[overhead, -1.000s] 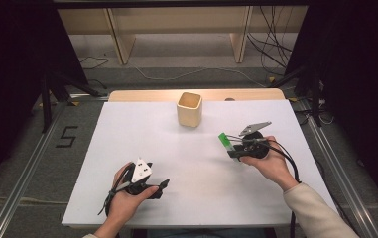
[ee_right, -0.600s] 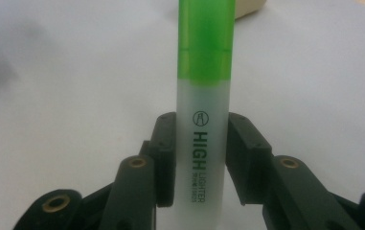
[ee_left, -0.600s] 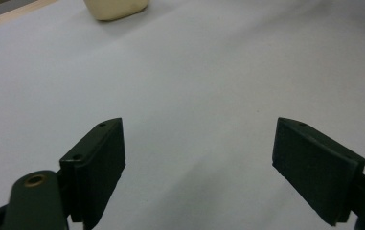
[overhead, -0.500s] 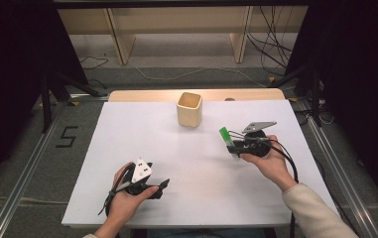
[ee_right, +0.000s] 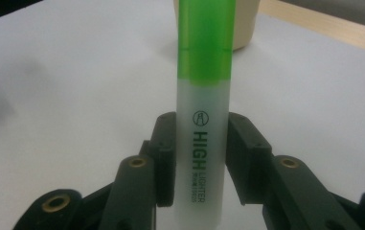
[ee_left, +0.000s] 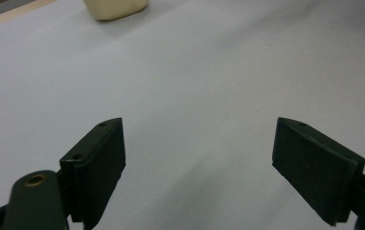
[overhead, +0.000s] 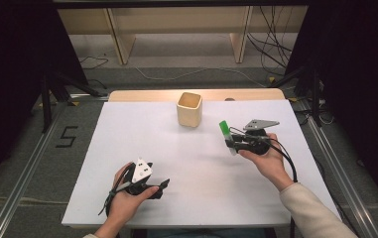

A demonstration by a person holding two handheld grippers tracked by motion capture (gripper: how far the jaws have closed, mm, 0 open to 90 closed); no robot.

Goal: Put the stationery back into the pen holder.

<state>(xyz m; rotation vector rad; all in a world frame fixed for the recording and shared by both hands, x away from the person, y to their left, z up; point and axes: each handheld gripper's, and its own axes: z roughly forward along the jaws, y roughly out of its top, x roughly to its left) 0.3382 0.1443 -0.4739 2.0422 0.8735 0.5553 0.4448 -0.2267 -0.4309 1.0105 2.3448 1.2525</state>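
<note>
High view: the left gripper rests near the white table's front edge, jaws spread wide around nothing, bare surface ahead. Farther right, the right gripper clamps a green highlighter, cap up, off the table. Beyond stands a beige cup near the far edge, interior unclear.

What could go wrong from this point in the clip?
1. The right tool clamps the green highlighter low on its barrel, with most of its length beyond the jaws; it may pivot or slip if swung quickly.
2. If the wooden cup is the target, a tilted highlighter might catch the rim and tip the cup, which stands free on the table.
</note>
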